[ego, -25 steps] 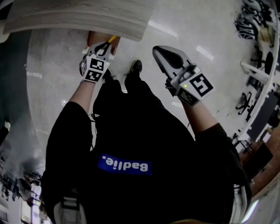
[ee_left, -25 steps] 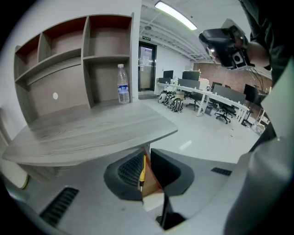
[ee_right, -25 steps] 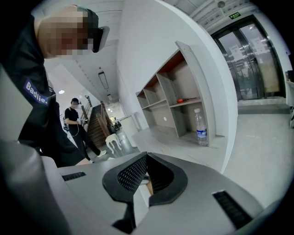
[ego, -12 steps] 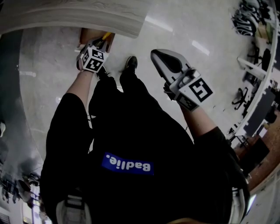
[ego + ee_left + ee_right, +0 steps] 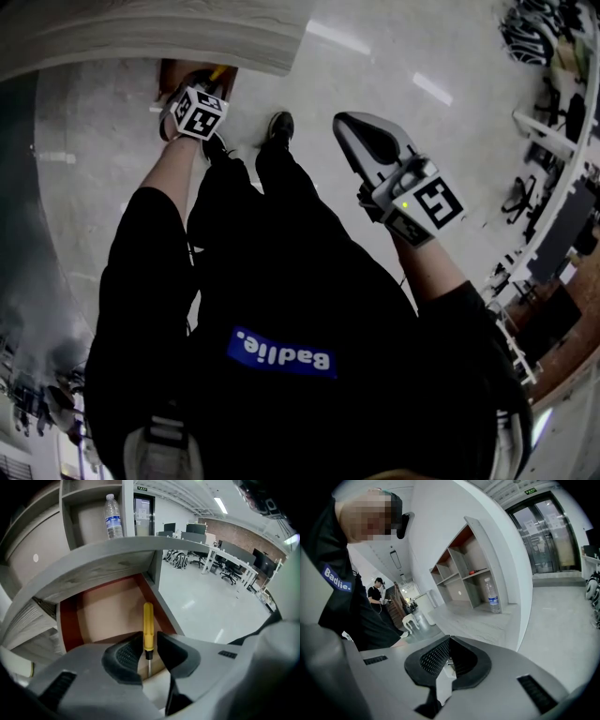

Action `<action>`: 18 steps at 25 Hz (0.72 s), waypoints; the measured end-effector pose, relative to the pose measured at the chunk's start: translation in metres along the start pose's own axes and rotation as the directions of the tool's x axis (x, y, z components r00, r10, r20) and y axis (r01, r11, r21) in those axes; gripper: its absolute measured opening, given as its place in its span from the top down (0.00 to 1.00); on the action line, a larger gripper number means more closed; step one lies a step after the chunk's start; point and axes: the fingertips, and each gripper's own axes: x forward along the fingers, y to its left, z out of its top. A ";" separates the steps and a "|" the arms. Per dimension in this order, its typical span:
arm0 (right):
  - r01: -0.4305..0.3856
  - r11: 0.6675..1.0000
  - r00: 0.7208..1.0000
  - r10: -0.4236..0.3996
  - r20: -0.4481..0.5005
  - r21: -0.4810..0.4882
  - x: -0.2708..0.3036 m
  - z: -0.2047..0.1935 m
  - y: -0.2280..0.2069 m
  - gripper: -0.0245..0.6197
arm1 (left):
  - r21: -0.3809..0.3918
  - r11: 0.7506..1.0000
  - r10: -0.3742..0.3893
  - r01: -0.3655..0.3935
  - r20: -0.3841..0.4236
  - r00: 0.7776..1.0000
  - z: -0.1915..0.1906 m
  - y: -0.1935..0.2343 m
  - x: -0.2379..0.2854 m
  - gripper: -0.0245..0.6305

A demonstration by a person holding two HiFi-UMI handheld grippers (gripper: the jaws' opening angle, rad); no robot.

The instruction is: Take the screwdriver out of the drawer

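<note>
Found left hand-held gripper [image 5: 149,641] released, jaws just widened, straddling the lower end of the yellow handle of the screwdriver [image 5: 148,625] without any clear press on it. Found right hand-held gripper [image 5: 448,641] clenched on nothing, held off to the side over the floor [image 5: 450,56], well apart from the work. Located screwdriver lying in the open drawer [image 5: 68,620], handle pointing toward the back, thin shaft toward the jaws, not yet lifted. Noted counter [image 5: 93,559] overhanging the drawer, with a bottle [image 5: 112,516] and shelves [image 5: 89,501] standing on it beyond. Judged main risk: closing at the handle-to-shaft joint, leaving the long handle free to pivot or slip out on the lift. Judged second risk: catching the handle end on the counter's underside or front edge through a straight-up pull, given the overhang. Judged third risk: scraping the drawer floor and pushing the tool back through too steep an approach. Could not confirm contact between pads and handle; gap too narrow to read. Could not see the shaft tip, hidden behind the jaw bodies. Could not see the drawer's front or near floor, covered by the left hand-held gripper; in the head view, only a sliver of drawer and a yellow fleck showing past it. Could not read the drawer's depth under the counter.
</note>
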 end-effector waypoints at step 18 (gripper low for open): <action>0.092 0.995 0.996 -0.091 -0.013 0.046 -0.031 -0.003 -0.004 0.91 | 0.074 0.997 0.010 -0.001 -0.128 0.992 -0.009 0.009 0.011 0.80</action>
